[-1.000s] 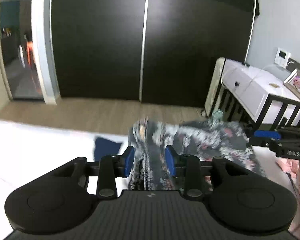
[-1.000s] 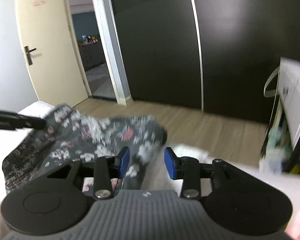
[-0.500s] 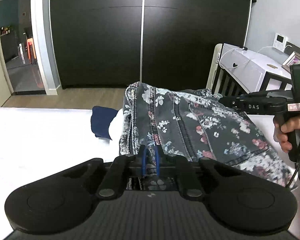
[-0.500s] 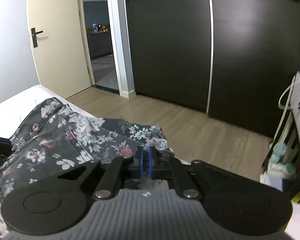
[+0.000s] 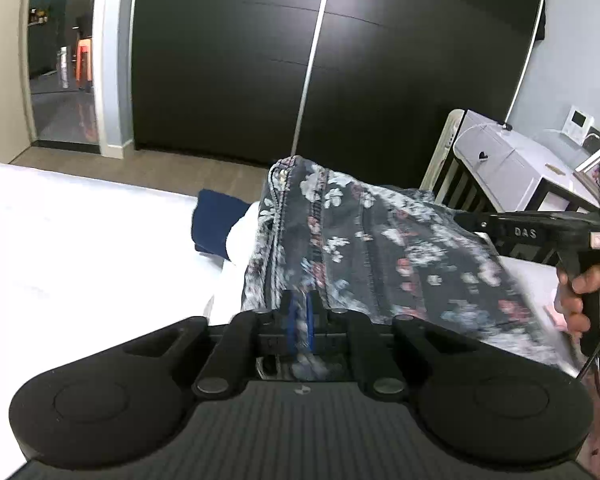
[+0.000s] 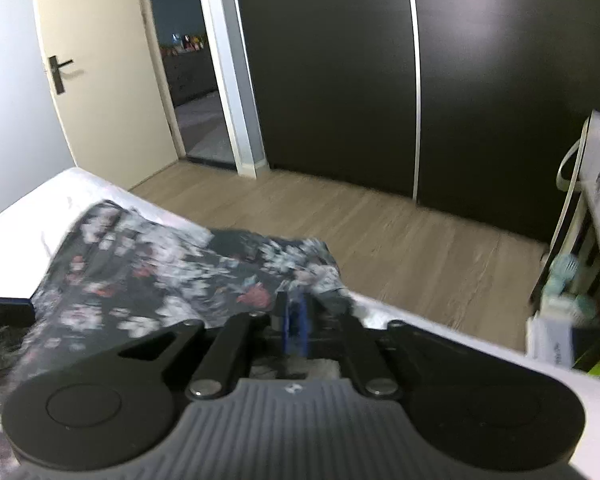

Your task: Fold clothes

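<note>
Flowery jeans (image 5: 380, 248) hang pinched in both grippers' jaws, left gripper (image 5: 299, 320) and right gripper (image 6: 296, 322); only the left view shows a hand (image 5: 580, 292).

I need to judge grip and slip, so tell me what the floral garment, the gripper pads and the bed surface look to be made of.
Floral garment: likely printed denim, matte; raised double-stitched seams and a stiff drape suggest it.
Pads of the left gripper: blue and matte, probably rubber or soft plastic; too small to be sure.
Bed surface: smooth white woven sheet, likely cotton; overexposed, so the weave is not visible.
</note>
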A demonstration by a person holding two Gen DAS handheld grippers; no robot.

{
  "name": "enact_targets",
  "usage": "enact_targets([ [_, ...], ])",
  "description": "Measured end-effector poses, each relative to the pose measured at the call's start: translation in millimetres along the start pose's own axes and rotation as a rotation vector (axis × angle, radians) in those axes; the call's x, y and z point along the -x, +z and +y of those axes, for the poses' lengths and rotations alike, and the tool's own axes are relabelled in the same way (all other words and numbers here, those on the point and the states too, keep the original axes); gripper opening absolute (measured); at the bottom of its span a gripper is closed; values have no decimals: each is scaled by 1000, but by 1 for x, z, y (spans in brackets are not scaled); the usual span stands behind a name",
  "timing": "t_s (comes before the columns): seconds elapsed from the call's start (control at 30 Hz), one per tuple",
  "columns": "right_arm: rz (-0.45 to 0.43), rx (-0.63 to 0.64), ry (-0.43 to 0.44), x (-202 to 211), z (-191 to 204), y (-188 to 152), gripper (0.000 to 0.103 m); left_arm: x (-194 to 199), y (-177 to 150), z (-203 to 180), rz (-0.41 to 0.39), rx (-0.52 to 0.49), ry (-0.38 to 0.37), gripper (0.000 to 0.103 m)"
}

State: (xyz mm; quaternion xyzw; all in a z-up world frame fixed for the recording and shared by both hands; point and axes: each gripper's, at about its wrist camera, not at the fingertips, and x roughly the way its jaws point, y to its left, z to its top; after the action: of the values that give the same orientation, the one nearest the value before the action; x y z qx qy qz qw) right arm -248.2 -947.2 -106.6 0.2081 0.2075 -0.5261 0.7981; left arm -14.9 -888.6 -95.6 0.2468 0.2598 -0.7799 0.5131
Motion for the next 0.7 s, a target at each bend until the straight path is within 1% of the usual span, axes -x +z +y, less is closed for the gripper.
enact_targets([
  [0.03, -11, 20, -3, 14, 6, 0, 23, 13, -1, -7, 4, -15, 13, 14],
  [0.07, -14, 30, -3, 27, 11, -2, 28, 25, -3, -13, 9, -29, 26, 17],
  [0.1, -13, 41, -2, 39, 17, -5, 29, 38, -4, -20, 12, -46, 41, 19],
  [0.13, -9, 48, 2, 49, 21, -7, 29, 50, -6, -28, 11, -64, 60, 20],
  [0.17, -9, 46, 9, 61, 23, -9, 29, 62, -7, -35, 8, -68, 77, 20],
  [0.23, -11, 44, 23, 85, 25, -13, 31, 88, -11, -47, -14, -56, 107, 24],
  [0.27, -12, 43, 30, 98, 27, -15, 36, 101, -13, -53, -30, -45, 122, 26],
  [0.3, -13, 42, 37, 110, 28, -17, 41, 113, -16, -59, -45, -37, 137, 30],
  [0.33, -14, 40, 44, 122, 29, -19, 43, 124, -19, -68, -61, -39, 151, 33],
  [0.37, -15, 39, 51, 134, 31, -21, 50, 134, -23, -76, -76, -36, 167, 37],
  [0.4, -16, 38, 57, 147, 32, -23, 58, 142, -27, -84, -89, -21, 186, 45],
  [0.43, -17, 37, 64, 159, 34, -24, 60, 150, -31, -92, -102, -6, 204, 49],
  [0.5, -19, 34, 78, 183, 36, -28, 71, 164, -41, -107, -124, 15, 238, 54],
  [0.57, -21, 32, 92, 208, 39, -32, 74, 176, -52, -122, -144, 33, 270, 65],
  [0.6, -23, 27, 94, 219, 40, -34, 82, 181, -57, -130, -153, 42, 283, 75],
  [0.7, -34, -6, 77, 247, 41, -42, 88, 193, -75, -152, -175, 69, 303, 76],
])
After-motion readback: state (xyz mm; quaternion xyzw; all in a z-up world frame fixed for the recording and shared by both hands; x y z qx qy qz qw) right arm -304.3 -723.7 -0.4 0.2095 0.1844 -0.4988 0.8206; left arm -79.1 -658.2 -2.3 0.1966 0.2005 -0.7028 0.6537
